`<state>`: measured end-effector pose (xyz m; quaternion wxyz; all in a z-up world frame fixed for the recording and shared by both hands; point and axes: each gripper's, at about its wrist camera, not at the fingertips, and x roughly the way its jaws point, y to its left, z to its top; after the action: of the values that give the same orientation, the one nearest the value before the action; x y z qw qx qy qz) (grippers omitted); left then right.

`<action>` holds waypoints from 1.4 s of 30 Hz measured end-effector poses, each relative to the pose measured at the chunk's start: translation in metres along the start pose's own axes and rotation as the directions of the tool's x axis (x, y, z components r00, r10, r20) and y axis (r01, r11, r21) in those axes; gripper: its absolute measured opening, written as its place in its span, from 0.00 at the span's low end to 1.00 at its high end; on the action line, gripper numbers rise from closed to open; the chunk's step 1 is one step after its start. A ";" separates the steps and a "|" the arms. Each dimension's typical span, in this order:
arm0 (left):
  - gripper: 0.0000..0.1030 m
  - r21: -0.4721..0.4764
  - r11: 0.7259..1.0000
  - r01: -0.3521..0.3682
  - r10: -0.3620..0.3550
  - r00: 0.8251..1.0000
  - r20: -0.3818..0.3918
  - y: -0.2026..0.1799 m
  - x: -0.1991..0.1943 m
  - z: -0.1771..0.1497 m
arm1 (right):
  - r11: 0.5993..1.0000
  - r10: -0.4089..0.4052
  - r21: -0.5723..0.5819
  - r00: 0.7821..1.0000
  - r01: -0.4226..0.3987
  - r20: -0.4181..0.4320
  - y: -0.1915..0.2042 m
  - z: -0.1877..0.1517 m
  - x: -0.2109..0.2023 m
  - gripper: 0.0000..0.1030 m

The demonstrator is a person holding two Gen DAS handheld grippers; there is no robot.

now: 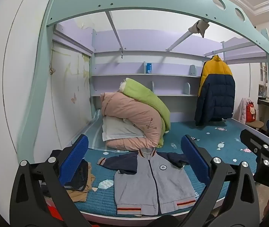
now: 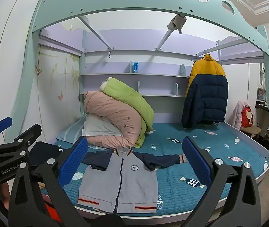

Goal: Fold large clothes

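The left gripper (image 1: 134, 157) has its blue fingers (image 1: 74, 158) spread wide, holding nothing; the right gripper (image 2: 134, 158) likewise. Beyond and between both pairs, untouched, a grey zip jacket (image 1: 151, 185) with navy sleeves lies flat, front up, on the teal bed (image 1: 219, 138), hem at the near edge. Crumpled clothes (image 1: 81, 181) sit just left of it.

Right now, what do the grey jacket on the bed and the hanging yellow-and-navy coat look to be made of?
The grey jacket looks like matte knit fleece or cotton jersey: soft, limp, with ribbed striped collar and hem. The yellow-and-navy coat looks like a smooth synthetic shell, probably nylon or polyester, with puffy quilted rows suggesting padded filling. Neither fibre can be confirmed.
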<state>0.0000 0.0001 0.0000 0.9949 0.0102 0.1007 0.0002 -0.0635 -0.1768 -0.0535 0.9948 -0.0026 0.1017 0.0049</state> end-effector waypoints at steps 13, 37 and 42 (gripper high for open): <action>0.95 -0.002 1.000 -0.002 0.002 1.000 0.009 0.002 0.001 -0.001 | 1.000 0.004 0.004 1.000 -0.004 0.014 0.000 0.000 0.000 0.93; 0.95 0.003 1.000 -0.016 0.016 1.000 -0.002 0.002 0.002 -0.005 | 1.000 0.006 0.004 1.000 -0.006 0.013 0.003 -0.001 0.000 0.93; 0.95 0.004 1.000 -0.015 0.015 1.000 -0.004 0.004 0.003 -0.007 | 1.000 0.007 0.004 1.000 -0.007 0.010 0.006 -0.001 -0.001 0.93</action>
<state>0.0012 0.0038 -0.0069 0.9946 0.0129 0.1026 0.0075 -0.0648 -0.1712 -0.0543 0.9953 -0.0002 0.0969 0.0082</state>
